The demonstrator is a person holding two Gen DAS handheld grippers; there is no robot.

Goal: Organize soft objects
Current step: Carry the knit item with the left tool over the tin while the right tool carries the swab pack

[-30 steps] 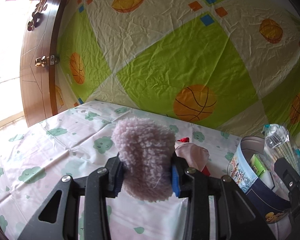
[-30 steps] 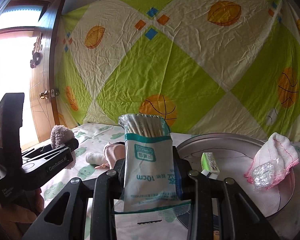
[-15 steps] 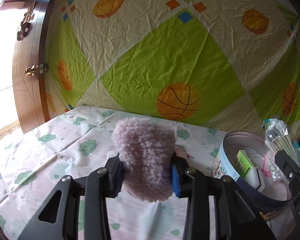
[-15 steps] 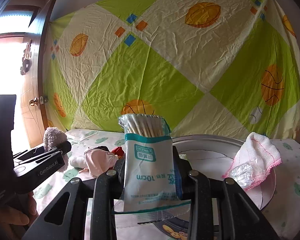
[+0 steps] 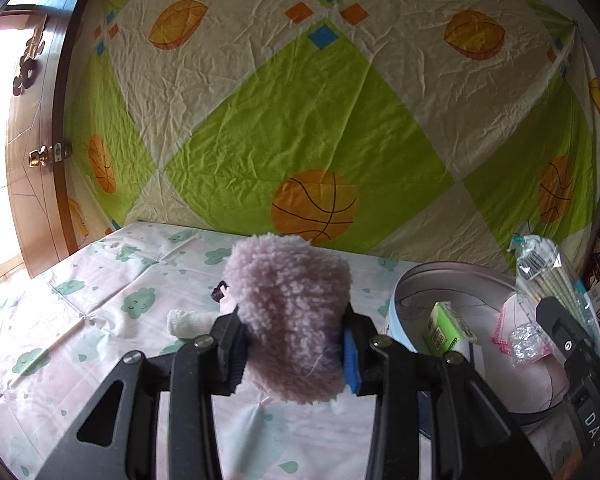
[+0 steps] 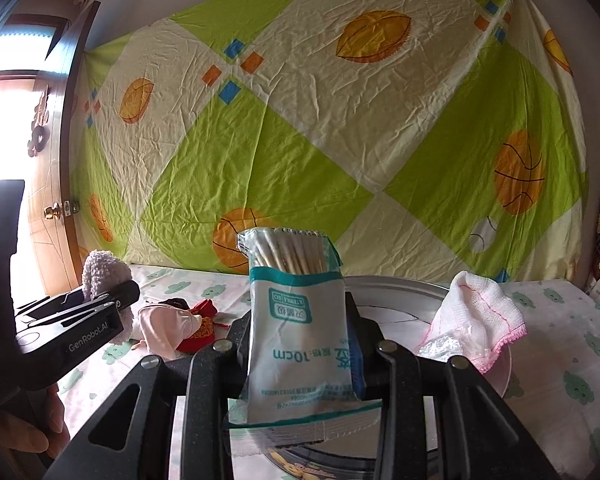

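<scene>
The left gripper (image 5: 296, 354) has its fingers clamped on a fluffy lilac puff (image 5: 290, 316), held up above the bed (image 5: 100, 320), whose sheet is printed with green clouds. The right gripper (image 6: 300, 350) pinches a swab packet (image 6: 298, 324), which stands upright between its fingers, the swab tips showing at the top. Just beyond and under that packet sits a round tin (image 5: 404, 300). Inside the tin lie a small green box (image 5: 446, 326) and a white cloth with pink edging (image 6: 476, 320), a crumpled bit of clear plastic (image 6: 436, 348) resting against the cloth. From the right wrist view the left gripper shows off to the left with the puff at its tip, a hand (image 6: 24, 432) gripping its handle. On the sheet between the two grippers lie a pale pink cloth (image 6: 168, 326) and a red pouch (image 6: 200, 322), touching each other; a small white roll (image 5: 188, 322) lies near them. A green and cream sheet (image 5: 300, 120) with ball prints hangs behind.
</scene>
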